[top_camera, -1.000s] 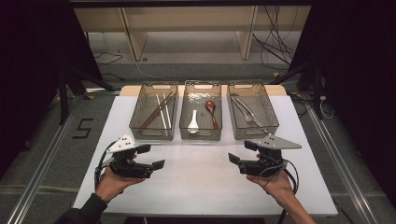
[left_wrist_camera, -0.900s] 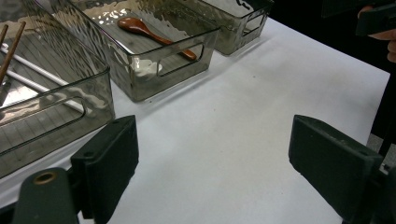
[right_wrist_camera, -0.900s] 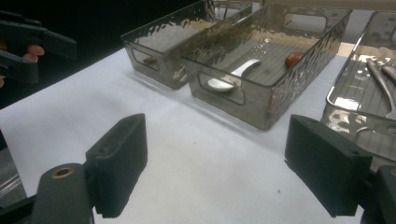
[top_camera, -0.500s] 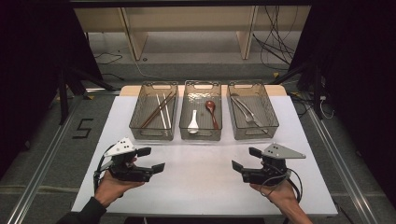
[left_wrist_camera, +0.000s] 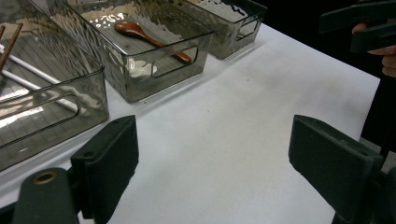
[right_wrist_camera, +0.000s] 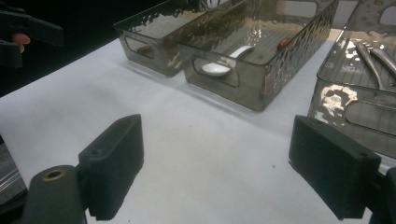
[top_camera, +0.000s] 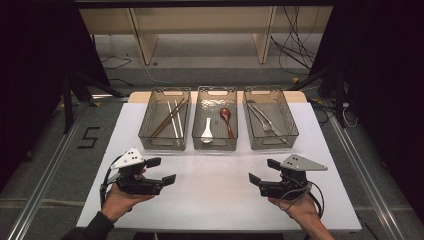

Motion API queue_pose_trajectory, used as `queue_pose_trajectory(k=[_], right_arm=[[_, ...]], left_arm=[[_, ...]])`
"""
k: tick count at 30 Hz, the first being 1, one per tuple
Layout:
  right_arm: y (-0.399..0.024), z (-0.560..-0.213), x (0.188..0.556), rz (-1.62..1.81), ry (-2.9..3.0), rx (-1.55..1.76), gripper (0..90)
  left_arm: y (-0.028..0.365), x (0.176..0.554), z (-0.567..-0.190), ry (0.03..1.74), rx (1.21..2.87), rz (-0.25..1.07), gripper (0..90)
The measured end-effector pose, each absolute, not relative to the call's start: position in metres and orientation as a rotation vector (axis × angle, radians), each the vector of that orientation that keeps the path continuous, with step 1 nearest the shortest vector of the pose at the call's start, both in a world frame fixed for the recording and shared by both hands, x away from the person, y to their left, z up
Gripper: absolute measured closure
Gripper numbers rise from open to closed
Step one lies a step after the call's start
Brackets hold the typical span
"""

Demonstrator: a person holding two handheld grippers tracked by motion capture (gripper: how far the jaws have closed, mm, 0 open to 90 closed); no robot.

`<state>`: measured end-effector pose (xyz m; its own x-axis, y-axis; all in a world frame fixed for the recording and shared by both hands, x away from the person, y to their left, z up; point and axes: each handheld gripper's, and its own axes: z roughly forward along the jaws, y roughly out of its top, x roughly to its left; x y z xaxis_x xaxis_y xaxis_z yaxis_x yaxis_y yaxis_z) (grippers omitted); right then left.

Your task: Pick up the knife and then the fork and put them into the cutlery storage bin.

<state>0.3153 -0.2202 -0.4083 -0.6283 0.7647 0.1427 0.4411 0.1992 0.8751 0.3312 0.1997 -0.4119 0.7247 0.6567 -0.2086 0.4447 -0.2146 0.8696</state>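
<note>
Both grippers hover low over the white table [top_camera: 215, 190], near its front edge: left gripper [top_camera: 161, 170] and right gripper [top_camera: 262, 172] face inward, well apart, jaws spread wide and empty. Three smoky trays [top_camera: 215, 145] sit beyond, the middle one with a brown spoon [top_camera: 226, 118] and white spoon [top_camera: 207, 132].

Left gripper [left_wrist_camera: 212, 161]: two black jaws set wide apart, nothing between them, bare white surface [left_wrist_camera: 243, 140] beneath. Three smoky translucent plastic bins stand in a row ahead: nearest bin [left_wrist_camera: 51, 100] holds a white stick and brown chopsticks at its left edge; middle bin [left_wrist_camera: 154, 56] holds a glossy brown spoon [left_wrist_camera: 149, 37]; far bin [left_wrist_camera: 233, 23], contents not discernible. Right gripper [left_wrist_camera: 369, 25] at upper right, fingers [left_wrist_camera: 385, 56] beside it
</note>
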Motion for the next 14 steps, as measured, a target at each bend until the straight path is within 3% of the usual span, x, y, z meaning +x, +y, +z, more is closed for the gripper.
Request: queue_pose_trajectory(k=[14], right_arm=[[-0.2209,-0.4083,0.3156,1.393,2.159,1.139,18.8]], left_arm=[[0.1991,0.3315,-0.4112,0.853,1.848,0.252,15.6]])
